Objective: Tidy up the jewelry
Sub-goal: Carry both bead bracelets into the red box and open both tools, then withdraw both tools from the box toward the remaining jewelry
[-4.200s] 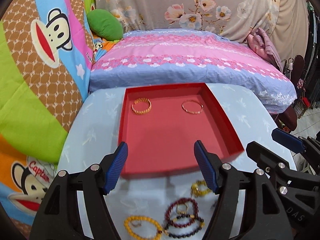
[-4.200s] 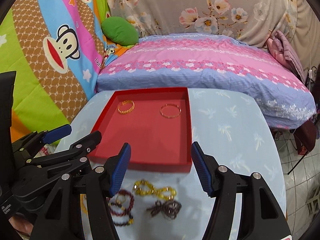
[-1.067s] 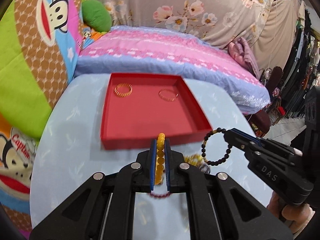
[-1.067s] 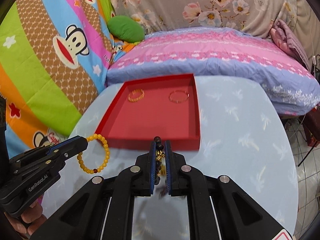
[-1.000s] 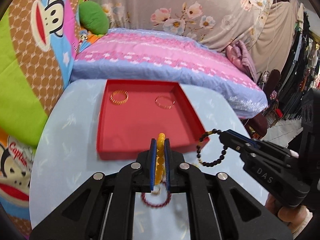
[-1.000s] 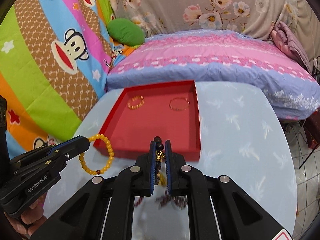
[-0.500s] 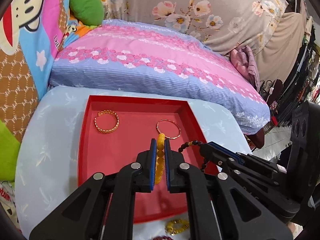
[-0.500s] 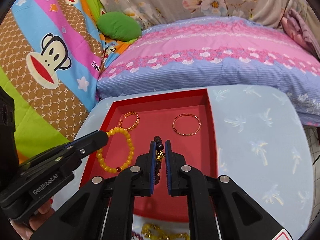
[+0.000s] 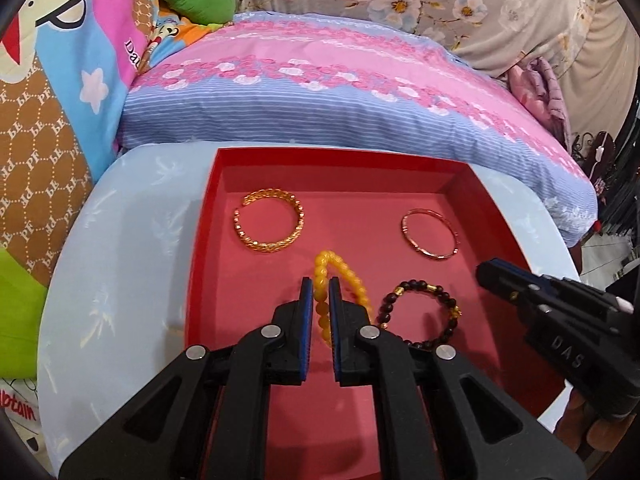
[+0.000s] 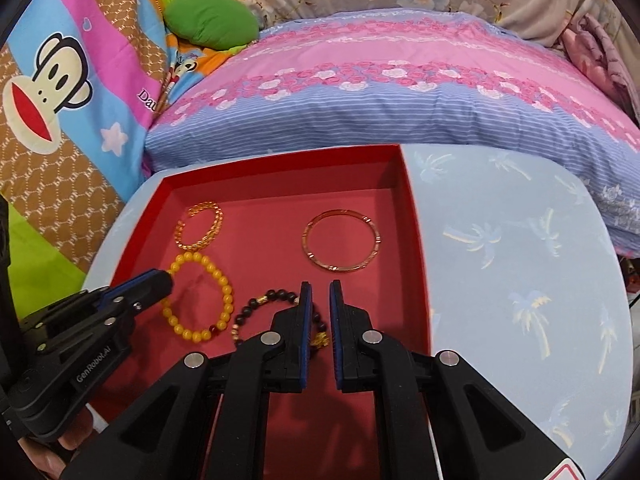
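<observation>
A red tray (image 9: 208, 200) (image 10: 416, 240) sits on the light blue table. In it lie a gold chain bangle (image 9: 269, 226) (image 10: 200, 226) and a thin rose-gold bangle (image 9: 430, 234) (image 10: 342, 246). My left gripper (image 9: 321, 292) (image 10: 166, 280) is low over the tray, its jaws close around a yellow bead bracelet (image 9: 344, 280) (image 10: 198, 300) that touches the tray floor. My right gripper (image 10: 320, 296) (image 9: 486, 276) has its jaws slightly parted over a dark bead bracelet (image 10: 264, 312) (image 9: 420, 316) that lies flat on the tray floor.
The round table (image 10: 520, 260) has a palm-print cloth. A pink and blue striped pillow (image 9: 340, 92) lies behind the tray. A colourful monkey-print blanket (image 10: 60, 80) and a green cushion (image 10: 212, 20) are at the left.
Both grippers have moved down into the tray. The yellow bracelet has come down to the tray floor. The right gripper has parted slightly and the dark bracelet lies loose on the tray.
</observation>
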Tool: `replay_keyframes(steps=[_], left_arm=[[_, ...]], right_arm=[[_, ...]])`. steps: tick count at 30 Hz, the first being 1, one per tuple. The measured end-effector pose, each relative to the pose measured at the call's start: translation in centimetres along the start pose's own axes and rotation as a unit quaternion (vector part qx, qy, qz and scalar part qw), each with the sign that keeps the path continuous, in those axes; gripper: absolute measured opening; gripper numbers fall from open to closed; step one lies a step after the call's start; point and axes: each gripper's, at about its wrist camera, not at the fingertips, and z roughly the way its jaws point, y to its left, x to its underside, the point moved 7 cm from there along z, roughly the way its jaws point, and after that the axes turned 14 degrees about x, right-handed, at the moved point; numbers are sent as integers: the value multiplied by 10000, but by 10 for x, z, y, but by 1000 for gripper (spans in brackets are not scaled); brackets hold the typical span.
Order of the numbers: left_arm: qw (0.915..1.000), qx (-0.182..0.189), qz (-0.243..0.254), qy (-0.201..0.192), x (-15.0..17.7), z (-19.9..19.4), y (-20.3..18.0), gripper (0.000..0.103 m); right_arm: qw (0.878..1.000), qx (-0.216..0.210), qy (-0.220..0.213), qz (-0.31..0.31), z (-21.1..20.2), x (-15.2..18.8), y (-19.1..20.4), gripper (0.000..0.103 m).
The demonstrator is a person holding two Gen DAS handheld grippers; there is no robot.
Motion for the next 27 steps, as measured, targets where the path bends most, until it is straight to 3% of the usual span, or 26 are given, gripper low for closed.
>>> replay_keyframes(steps=[2, 6, 11, 19, 27], left_arm=[[9999, -91, 40, -46, 0, -2, 2, 9], [9991, -326, 102, -239, -3, -11, 1, 36], [9976, -483, 215, -451, -3, -31, -5, 40], [9949, -603, 361, -720, 20, -78, -23, 49], [9960, -537, 404, -595, 73, -107, -37, 49]], right_arm=[[9999, 85, -66, -19, -2, -1, -2, 14], [9999, 72, -153, -10, -10, 0, -5, 16], [9992, 91, -381, -57, -35, 6, -5, 28], [9980, -70, -619, -95, -88, 35, -9, 30], [9986, -36, -519, -126, -121, 93, -22, 31]])
